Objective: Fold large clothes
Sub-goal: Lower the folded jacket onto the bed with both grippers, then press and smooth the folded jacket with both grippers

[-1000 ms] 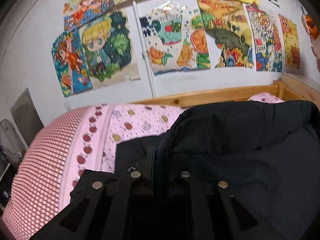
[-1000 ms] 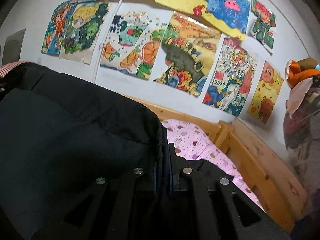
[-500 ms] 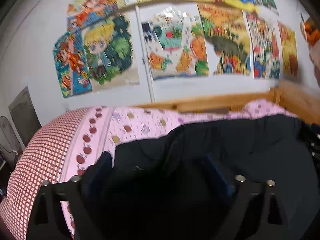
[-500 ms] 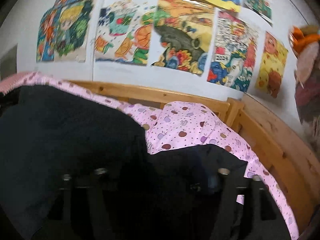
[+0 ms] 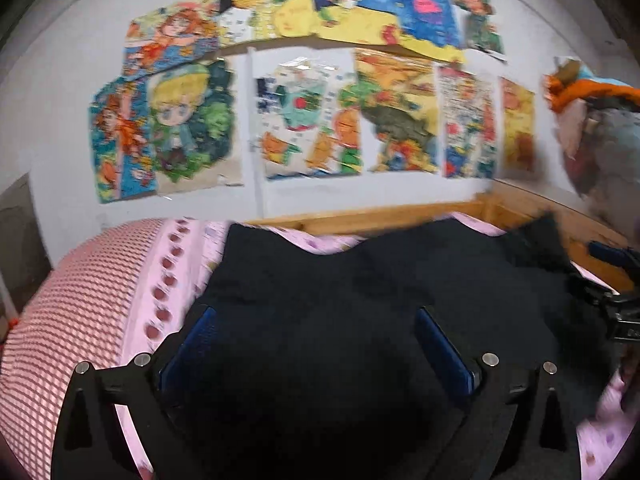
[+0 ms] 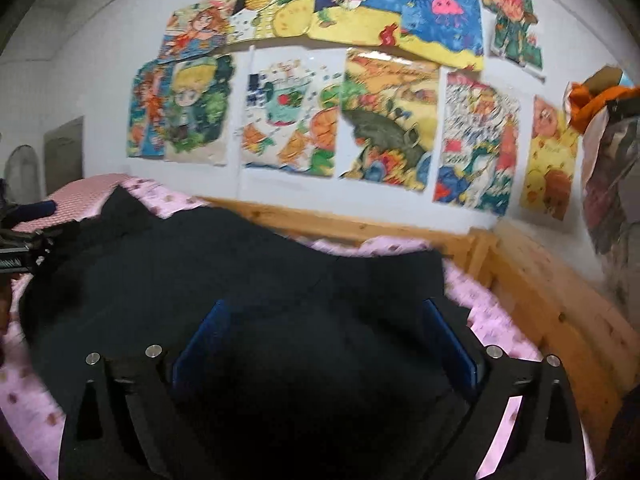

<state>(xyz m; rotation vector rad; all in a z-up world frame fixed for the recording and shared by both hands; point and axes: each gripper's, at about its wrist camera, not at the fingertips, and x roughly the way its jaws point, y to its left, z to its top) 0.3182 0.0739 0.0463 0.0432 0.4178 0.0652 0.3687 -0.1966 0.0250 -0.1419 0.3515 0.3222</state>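
- Step, as I judge it: a fold has just been laid down and let go. Both my grippers' jaws have just been opening and now stand wide, pads off the cloth.
- Left gripper [image 5: 316, 340]: released, nothing pinched; the black garment [image 5: 360, 280] lies flat on the pink bedding [image 5: 120, 280], under and ahead of the jaws, filling the gap between the blue pads [image 5: 440, 344].
- Right gripper [image 6: 326, 336]: same, jaws apart, the cloth below and beyond the tips, not gripped.
- Next move, my guess: pick a new edge or corner of the garment for each jaw, bring the tips low to the bedding and close on a single layer pair. The dark cloth hides its edges, so aim matters.
- Left view only: the checked pink cover left of the jaws, and the right gripper at the far right edge of the garment.
- Right view only: the wooden bed frame [image 6: 540, 280] corner right of the jaws, and the garment's right edge ending just beyond the right finger.
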